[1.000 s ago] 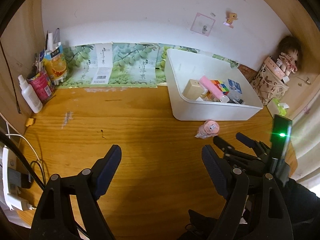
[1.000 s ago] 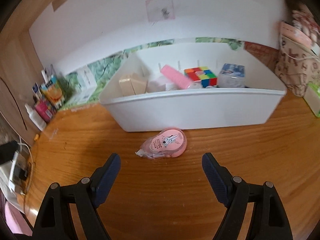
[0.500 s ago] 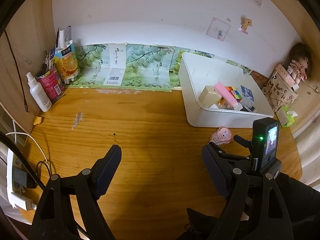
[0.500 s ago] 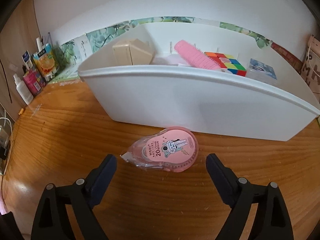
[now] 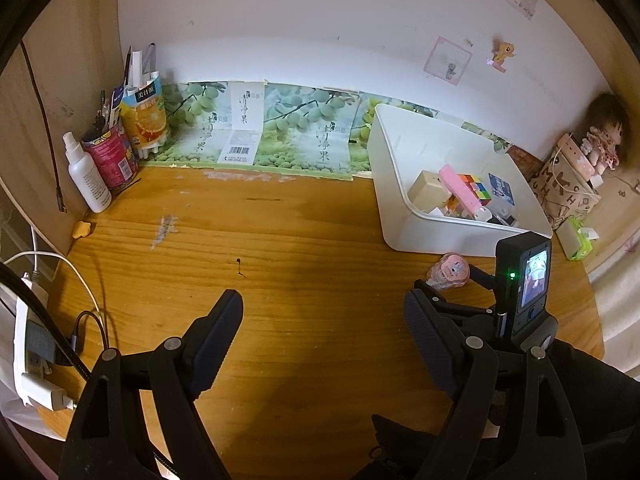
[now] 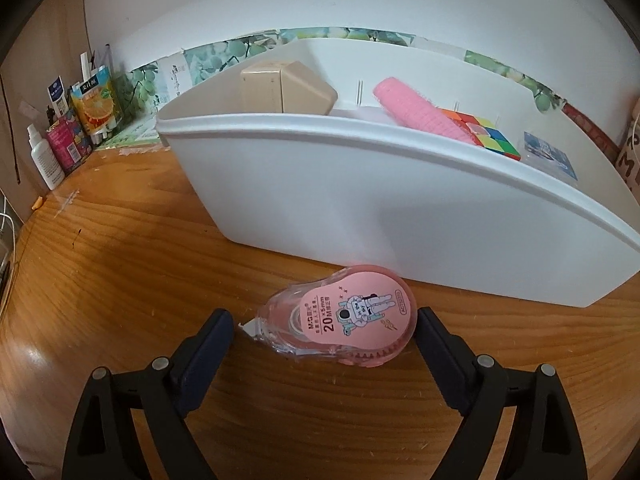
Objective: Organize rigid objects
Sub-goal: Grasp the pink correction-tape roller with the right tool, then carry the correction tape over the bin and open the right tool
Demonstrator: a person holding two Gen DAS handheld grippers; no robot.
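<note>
Only R view: tape's [image 6: 340,316] "20M" label.

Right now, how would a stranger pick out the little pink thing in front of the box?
Find the white box on the wooden desk. On the desk before its near wall lies the correction tape, between the right gripper fingers. It alone sits outside the box: pink, see-through, with an astronaut label.

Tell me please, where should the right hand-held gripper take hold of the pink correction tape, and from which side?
Probably across the wide rounded body of the pink correction tape, from above and from the near side, away from the white bin. It lies flat on the desk, already between the open fingers of the right hand-held gripper; avoid the narrow clear tip.
</note>
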